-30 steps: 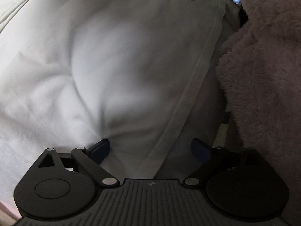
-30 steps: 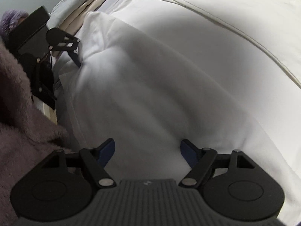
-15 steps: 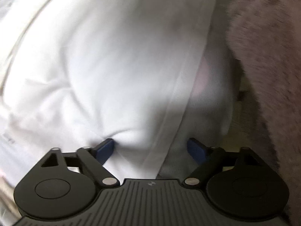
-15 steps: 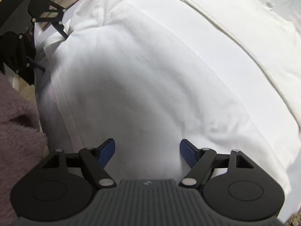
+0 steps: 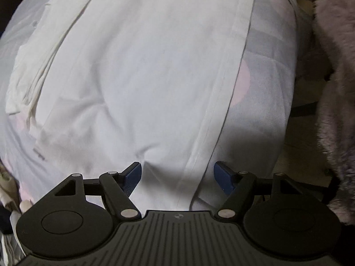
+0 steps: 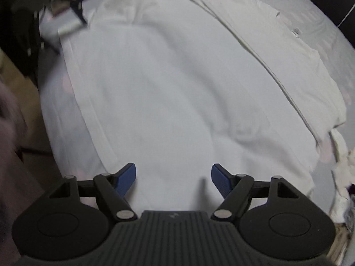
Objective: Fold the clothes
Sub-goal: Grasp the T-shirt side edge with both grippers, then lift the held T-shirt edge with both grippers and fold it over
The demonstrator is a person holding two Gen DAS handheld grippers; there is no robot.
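A big white garment (image 5: 142,71) lies spread flat on a bed with a pale sheet (image 5: 268,93) that has pink spots on it. The left gripper (image 5: 177,175) points down at the near end of the cloth, right over the hemmed edge (image 5: 224,102) that runs along its side. Its jaws have just been closing a little, with a small bump of cloth between them, but the blue pads do not press on the cloth, so it holds nothing. The right gripper (image 6: 173,175) hangs over the plain middle of the same garment (image 6: 177,93), and its jaws are wide apart and empty too. A second pale piece of clothing (image 6: 288,51) lies folded along the far side, touching the white one. A fuzzy pink-grey sleeve (image 5: 332,93) shows beside the bed. The step looks like picking the spots to grab for the next fold. To do it well, each claw should go to an edge or a corner, not the middle, and pinch all the layers there. Both should lift together, so the cloth stays smooth. The right one looks too far in from an edge for a good pinch.
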